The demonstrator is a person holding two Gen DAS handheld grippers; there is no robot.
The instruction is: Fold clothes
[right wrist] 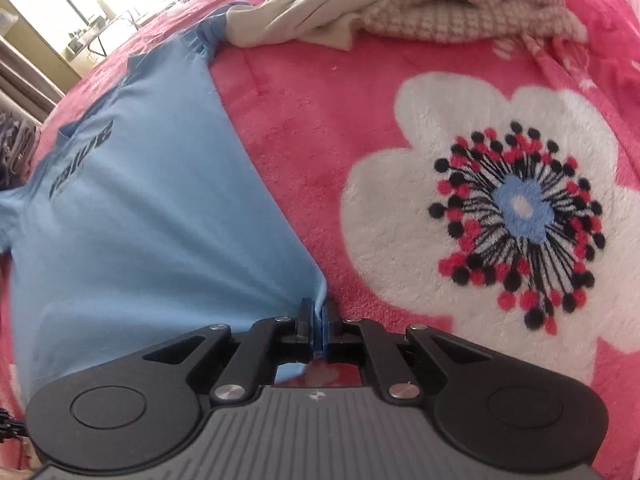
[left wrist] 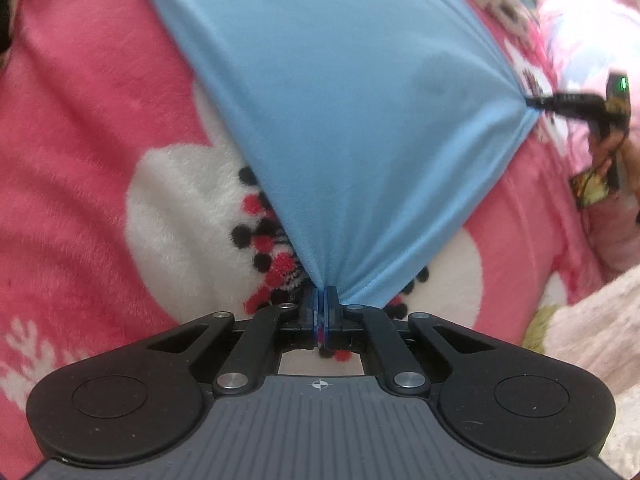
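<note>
A light blue T-shirt (left wrist: pixel 344 112) with dark lettering on its chest (right wrist: pixel 132 200) is spread over a pink blanket. My left gripper (left wrist: pixel 323 294) is shut on one bottom corner of the shirt and pulls it taut. My right gripper (right wrist: pixel 318 312) is shut on the other bottom corner. The right gripper also shows in the left wrist view (left wrist: pixel 536 103), at the shirt's far right corner. The cloth is stretched between both grippers and lifted a little at the hem. The sleeves and collar lie far from the grippers.
The pink fleece blanket (right wrist: pixel 304 112) with white flowers (right wrist: pixel 516 208) covers the bed. A pile of beige and cream clothes (right wrist: pixel 400 4) lies beyond the shirt. A pale pink fluffy cloth (left wrist: pixel 600 320) lies at the right in the left wrist view. A bright room with furniture (right wrist: pixel 80 20) lies beyond the bed.
</note>
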